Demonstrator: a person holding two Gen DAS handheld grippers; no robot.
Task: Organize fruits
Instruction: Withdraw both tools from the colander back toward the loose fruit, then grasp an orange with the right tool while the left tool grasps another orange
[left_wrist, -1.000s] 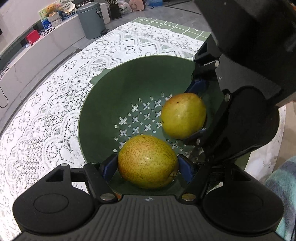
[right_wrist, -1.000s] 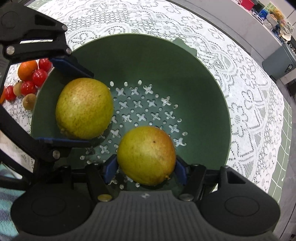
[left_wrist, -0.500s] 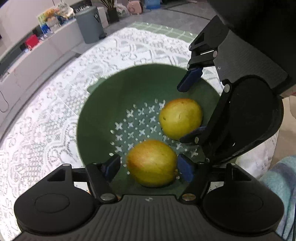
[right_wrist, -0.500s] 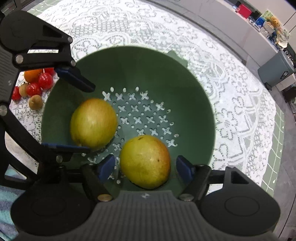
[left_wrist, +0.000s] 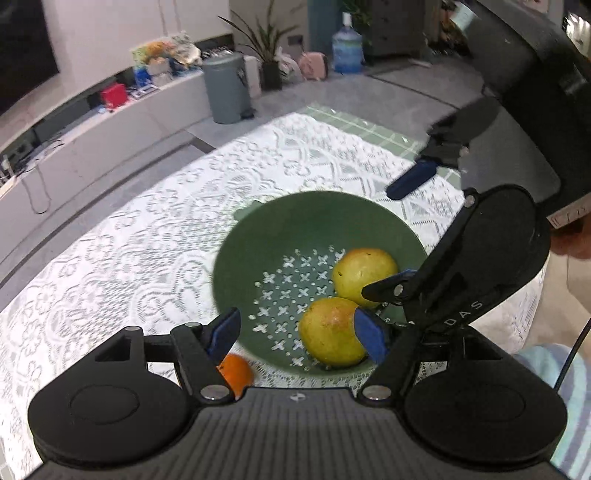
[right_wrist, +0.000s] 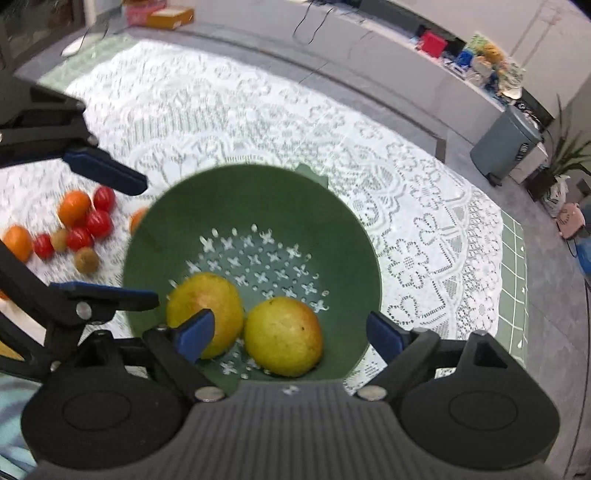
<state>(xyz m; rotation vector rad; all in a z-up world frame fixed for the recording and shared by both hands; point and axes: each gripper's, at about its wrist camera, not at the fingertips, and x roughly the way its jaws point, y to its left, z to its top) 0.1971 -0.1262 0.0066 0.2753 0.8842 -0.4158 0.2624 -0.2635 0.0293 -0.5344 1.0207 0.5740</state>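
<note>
A dark green plastic colander bowl (right_wrist: 258, 206) with cross-shaped holes in its floor stands on the bench, which is covered with a white lace cloth (left_wrist: 140, 229). Two yellow-green pears lie side by side in the bottom of the bowl, touching or nearly so: in the right wrist view the pear with a reddish blush (right_wrist: 283, 336) lies on the right and the other pear (right_wrist: 207, 314) on the left. The left gripper (left_wrist: 297, 334) hovers above the near rim of the bowl with its blue-padded fingers (left_wrist: 225, 328) spread wide and nothing between them pressed; one pear shows behind its right pad but is not gripped. The right gripper (right_wrist: 291, 334) also hangs over the bowl; its jaws have just been opening and now stand well apart, with the blushed pear lying free below them, touched by neither pad. On the cloth beside the bowl, on the left-hand side in the right wrist view, lies a loose cluster of small fruits: red cherry tomatoes (right_wrist: 99, 223), round orange fruits (right_wrist: 74, 207) and small brown fruits (right_wrist: 86, 260). One more orange fruit (left_wrist: 238, 373) lies just beside the bowl's rim under the left gripper.
</note>
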